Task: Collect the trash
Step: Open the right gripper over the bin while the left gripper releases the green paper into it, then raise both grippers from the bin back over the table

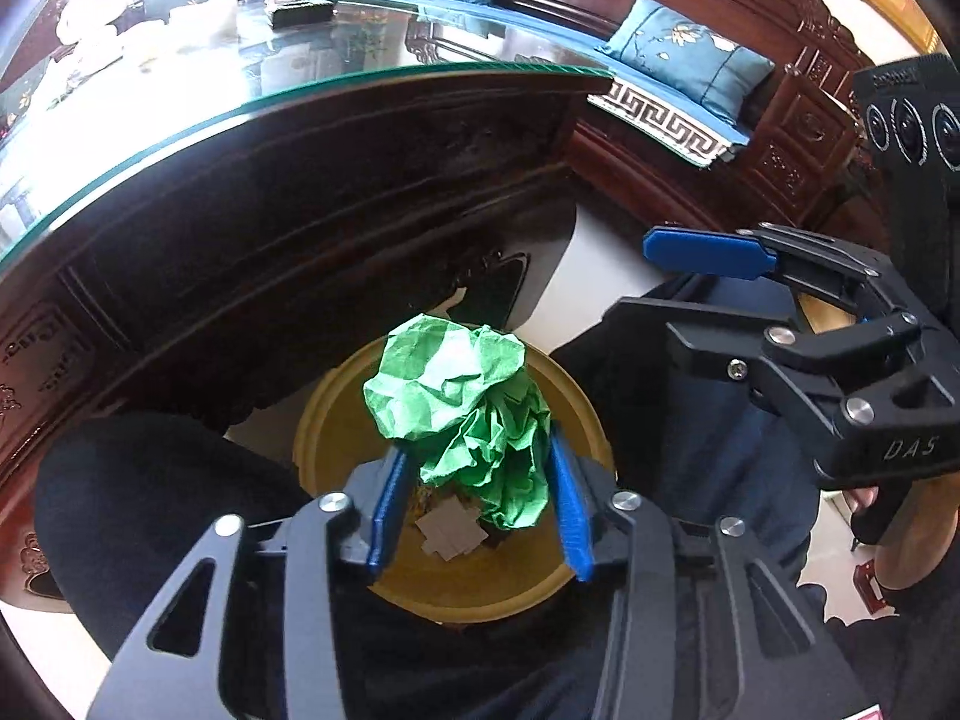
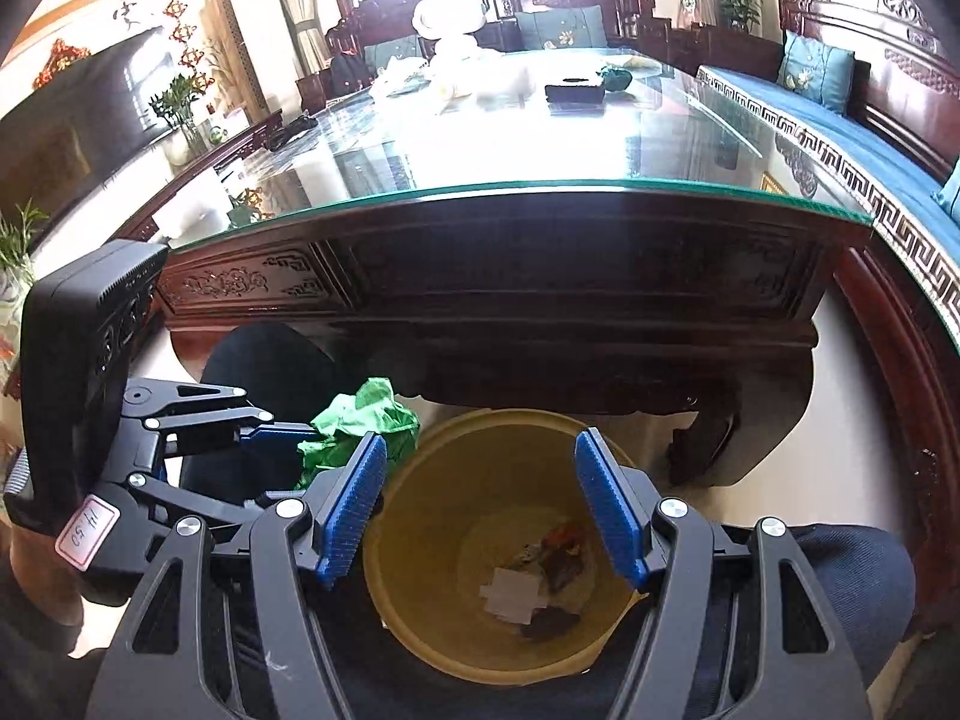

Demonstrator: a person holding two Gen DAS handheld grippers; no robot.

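Paper (image 1: 462, 414), green and crumpled, sits between your left gripper (image 1: 477, 513) pads, directly over the yellow bin (image 1: 480, 591); whether the half-spread pads press it, you cannot tell. Your right gripper (image 2: 486, 510) hangs wide apart and empty above the bin. Scraps (image 2: 540, 582) lie at its bottom. Beyond stands the glass-topped table (image 2: 540, 276).
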